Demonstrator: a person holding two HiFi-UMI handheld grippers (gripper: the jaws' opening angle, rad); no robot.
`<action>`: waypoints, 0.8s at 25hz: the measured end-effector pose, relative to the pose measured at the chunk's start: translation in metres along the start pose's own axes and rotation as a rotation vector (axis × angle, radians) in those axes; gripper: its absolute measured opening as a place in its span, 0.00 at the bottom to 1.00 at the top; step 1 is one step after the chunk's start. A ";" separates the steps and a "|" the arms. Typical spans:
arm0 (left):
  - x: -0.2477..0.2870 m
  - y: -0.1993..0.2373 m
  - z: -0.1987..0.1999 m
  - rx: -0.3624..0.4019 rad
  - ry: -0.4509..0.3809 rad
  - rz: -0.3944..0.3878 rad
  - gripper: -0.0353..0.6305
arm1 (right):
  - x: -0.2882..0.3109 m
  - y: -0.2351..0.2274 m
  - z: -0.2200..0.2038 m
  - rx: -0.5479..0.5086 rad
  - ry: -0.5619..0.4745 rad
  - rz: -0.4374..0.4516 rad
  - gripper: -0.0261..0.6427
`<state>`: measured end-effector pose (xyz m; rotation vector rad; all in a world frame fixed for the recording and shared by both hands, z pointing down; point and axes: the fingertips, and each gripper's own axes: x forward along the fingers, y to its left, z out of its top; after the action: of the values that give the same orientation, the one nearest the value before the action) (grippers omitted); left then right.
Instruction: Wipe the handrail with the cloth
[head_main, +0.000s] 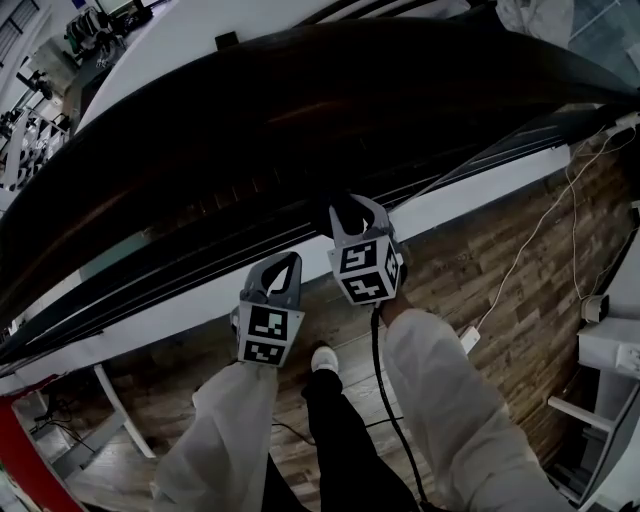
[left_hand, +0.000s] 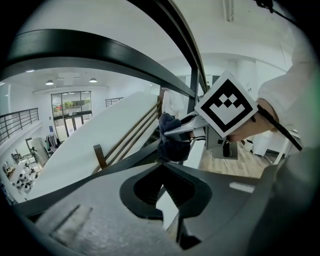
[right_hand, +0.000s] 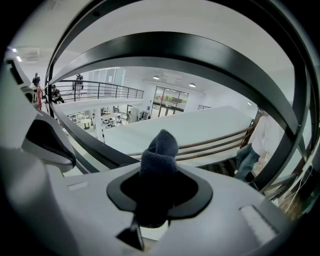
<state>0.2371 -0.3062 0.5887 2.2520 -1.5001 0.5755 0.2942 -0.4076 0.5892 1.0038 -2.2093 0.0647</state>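
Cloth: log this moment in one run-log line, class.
right gripper: shut on cloth | left gripper: shut, empty | handrail: ahead of both, contact unclear

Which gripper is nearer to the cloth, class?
Right. The right gripper clamps the cloth between its jaws; the left gripper, shut and empty, sits apart beside it.

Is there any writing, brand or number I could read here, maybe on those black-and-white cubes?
No readable text anywhere.
The cubes on the left gripper and right gripper show only black-and-white square patterns, no letters or digits.
The handrail and the cloth carry no print.
Any signs in the hall below are too small to read.
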 end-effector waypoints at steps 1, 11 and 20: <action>0.004 -0.006 0.001 0.003 0.001 -0.007 0.06 | -0.001 -0.008 -0.004 -0.001 0.006 -0.006 0.20; 0.045 -0.057 0.026 0.034 0.000 -0.063 0.06 | -0.009 -0.101 -0.046 -0.049 0.061 -0.069 0.19; 0.064 -0.080 0.030 0.068 0.014 -0.101 0.06 | -0.033 -0.148 -0.129 -0.067 0.152 -0.095 0.19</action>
<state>0.3372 -0.3422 0.5904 2.3545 -1.3700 0.6187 0.4841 -0.4496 0.6328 1.0303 -2.0113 0.0230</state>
